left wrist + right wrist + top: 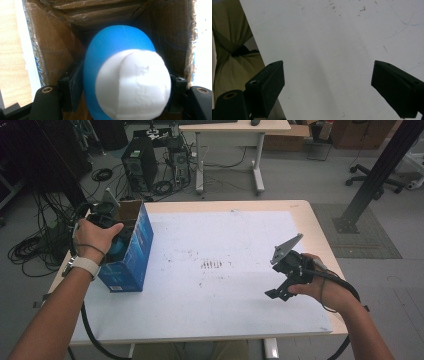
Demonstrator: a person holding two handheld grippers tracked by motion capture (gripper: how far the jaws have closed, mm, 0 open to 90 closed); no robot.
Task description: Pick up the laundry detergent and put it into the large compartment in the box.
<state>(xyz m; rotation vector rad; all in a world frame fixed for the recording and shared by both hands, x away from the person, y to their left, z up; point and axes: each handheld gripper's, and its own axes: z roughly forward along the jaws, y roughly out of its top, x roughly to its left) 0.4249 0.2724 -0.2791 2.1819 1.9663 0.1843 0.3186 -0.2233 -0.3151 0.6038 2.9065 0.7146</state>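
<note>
- Inside the open top of the blue cardboard box point(131, 251), at the left edge of the bench point(310, 220), sits the left hand-held gripper point(111, 237), pointed down into the box with the person's left hand point(95, 236) wrapped over it.
- Between its two black jaws in the left gripper view is a blue and white ball point(125, 80), blue on the far side and white on the near side.
- Each jaw stands just beside a flank of the ball; whether the pads press on it or have a sliver of gap I cannot tell, so I cannot say if the ball is clamped or loose.
- From the high view a patch of the ball's blue point(116, 247) shows just under the left hand, within the box walls.
- Brown cardboard walls point(52, 47) of the box enclose the ball on the far side and on both flanks; how deep in the box the ball sits cannot be told.
- On the right side of the bench the right hand-held gripper point(278, 279) is held in the right hand point(325, 287), well apart from the box and the ball.
- Its jaws stand wide apart with nothing between them, and only the white sheet point(332, 50) covering the bench lies beyond them.
</note>
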